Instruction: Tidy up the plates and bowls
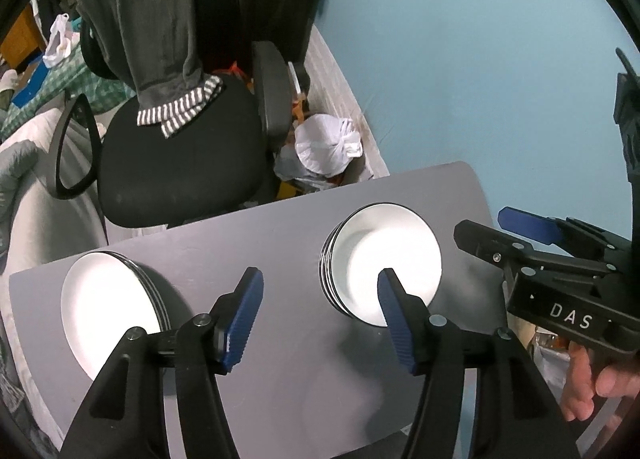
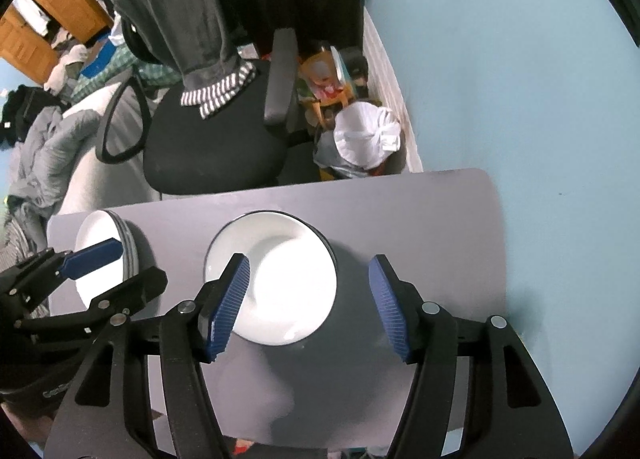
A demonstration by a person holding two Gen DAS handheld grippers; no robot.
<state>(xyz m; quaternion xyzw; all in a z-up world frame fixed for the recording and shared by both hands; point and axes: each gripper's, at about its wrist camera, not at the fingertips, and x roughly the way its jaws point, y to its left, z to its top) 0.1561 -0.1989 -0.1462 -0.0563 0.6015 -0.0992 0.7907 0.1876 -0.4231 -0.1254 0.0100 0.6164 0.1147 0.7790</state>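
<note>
Two stacks, plates [image 1: 108, 303] half hidden, bowls [image 2: 276, 279] count unclear

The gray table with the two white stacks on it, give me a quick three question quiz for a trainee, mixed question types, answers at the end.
1. True or false: the stack of plates and the stack of bowls touch each other on the gray table.
2. Multiple choice: what is between the fingers of the right gripper? A) a bowl, gripped B) nothing gripped, fingers apart above the bowls C) a plate
3. Fill in: beyond the table's far edge stands a black office ____.

Key: 1 false, bare tabletop separates them. 2 B. 3 chair.
</note>
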